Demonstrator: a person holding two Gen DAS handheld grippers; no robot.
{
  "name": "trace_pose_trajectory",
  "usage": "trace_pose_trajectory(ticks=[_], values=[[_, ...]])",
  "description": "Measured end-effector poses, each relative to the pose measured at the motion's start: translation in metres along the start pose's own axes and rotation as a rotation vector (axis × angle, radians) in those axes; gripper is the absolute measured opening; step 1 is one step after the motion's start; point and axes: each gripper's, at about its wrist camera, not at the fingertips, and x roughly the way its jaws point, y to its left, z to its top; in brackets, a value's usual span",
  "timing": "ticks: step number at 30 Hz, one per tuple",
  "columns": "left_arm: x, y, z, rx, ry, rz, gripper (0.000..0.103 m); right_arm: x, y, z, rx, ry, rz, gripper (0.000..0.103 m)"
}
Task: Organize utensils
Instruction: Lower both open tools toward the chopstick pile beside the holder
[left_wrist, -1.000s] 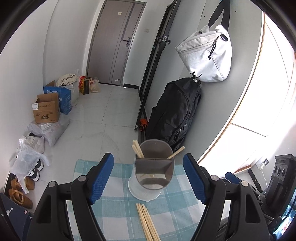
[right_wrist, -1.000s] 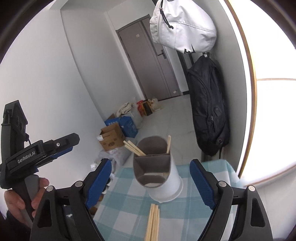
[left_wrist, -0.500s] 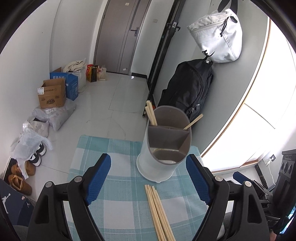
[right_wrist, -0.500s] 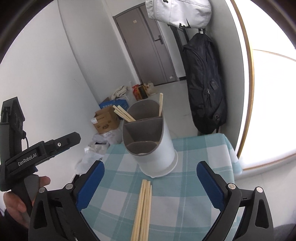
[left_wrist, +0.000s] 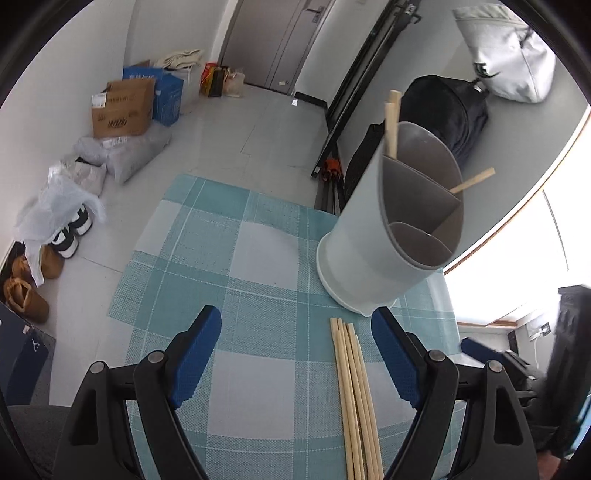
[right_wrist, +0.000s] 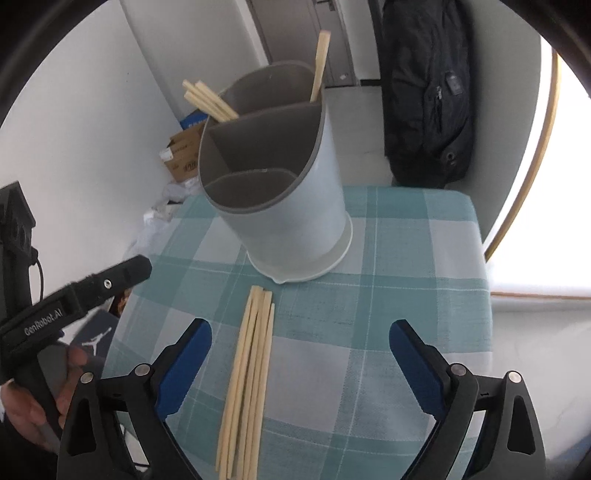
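Wooden chopsticks (right_wrist: 249, 373) lie loose between the right tool's (right_wrist: 299, 363) spread, just-narrowed jaws.

White lettering reading "GenRobot.AI" runs along the black body of the left gripper (right_wrist: 107, 284), seen from the right wrist. A Jordan jumpman logo marks a dark box (right_wrist: 96, 341) below. Print on the cardboard box (left_wrist: 123, 110) is illegible.
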Motion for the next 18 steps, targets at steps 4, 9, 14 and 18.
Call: trace_pose_trajectory(ticks=[4,9,14,18], values=[[0.006,0.008,0.003,-0.009,0.009,0.039,0.08,0.04,0.009,-0.004,-0.093,0.145,-0.035,0.056],[0.01,0.02,0.001,-0.072,0.04,0.02,0.08,0.06,0.012,-0.007,-0.123,0.192,-0.04,0.048],[0.014,0.033,0.003,-0.117,0.058,0.017,0.08,0.062,0.02,-0.006,-0.179,0.199,-0.099,0.047],[0.019,0.035,0.003,-0.119,0.066,0.033,0.08,0.06,0.032,-0.007,-0.232,0.205,-0.122,0.041]])
